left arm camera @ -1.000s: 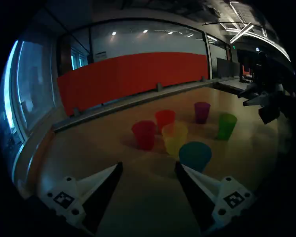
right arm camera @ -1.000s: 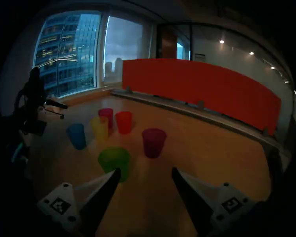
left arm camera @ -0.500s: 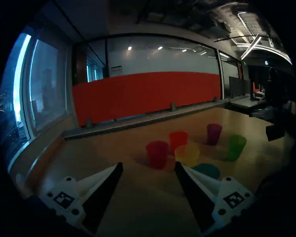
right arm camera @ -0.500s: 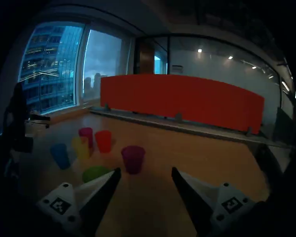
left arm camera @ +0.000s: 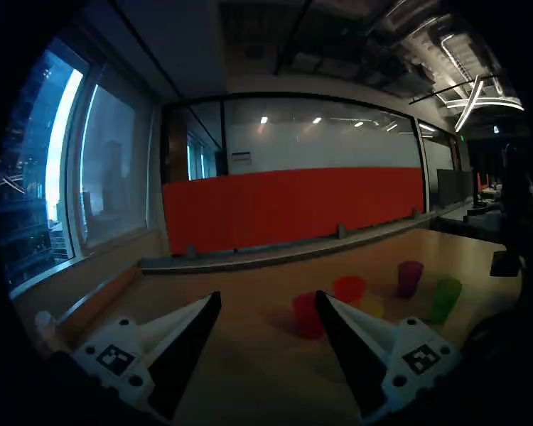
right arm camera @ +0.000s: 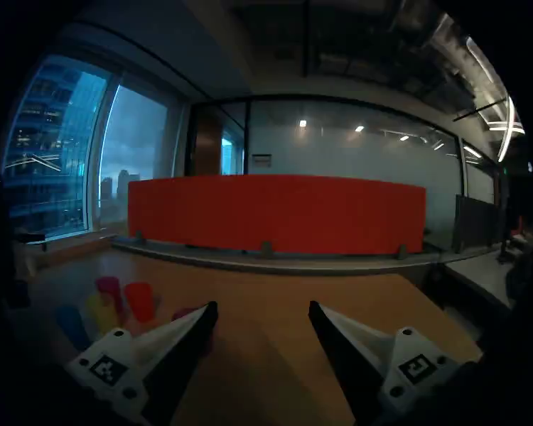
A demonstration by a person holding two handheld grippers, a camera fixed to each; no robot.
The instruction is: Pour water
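Cups (left arm camera: 372, 308) sit low and small on the table (left arm camera: 252, 369) in the left gripper view, where a second ago they filled the middle of it at close range. The camera has lifted and pulled back, so the window (left arm camera: 60, 177) at far left and the orange-red partition (left arm camera: 295, 202) now take up far more of the view. The left gripper (left arm camera: 266, 334) has its fingers spread wide, with bare table between them. From left to right, the red cup (left arm camera: 306, 314) stands just inside the right finger and the orange cup (left arm camera: 350, 287) just behind it. The yellow cup (left arm camera: 372, 307) peeks over that finger's edge. The purple cup (left arm camera: 410, 277) and the green cup (left arm camera: 445, 298) stand farther right, apart from each other. The right gripper view shows the same lift: the cups, a second ago spread across the lower middle, have slid to the bottom left. There, left to right, stand the blue cup (right arm camera: 73, 325), the yellow, the red and the orange, with the purple half hidden behind the left finger. The right gripper (right arm camera: 263, 341) likewise has its fingers wide apart over bare table, and the partition now runs level across the centre.
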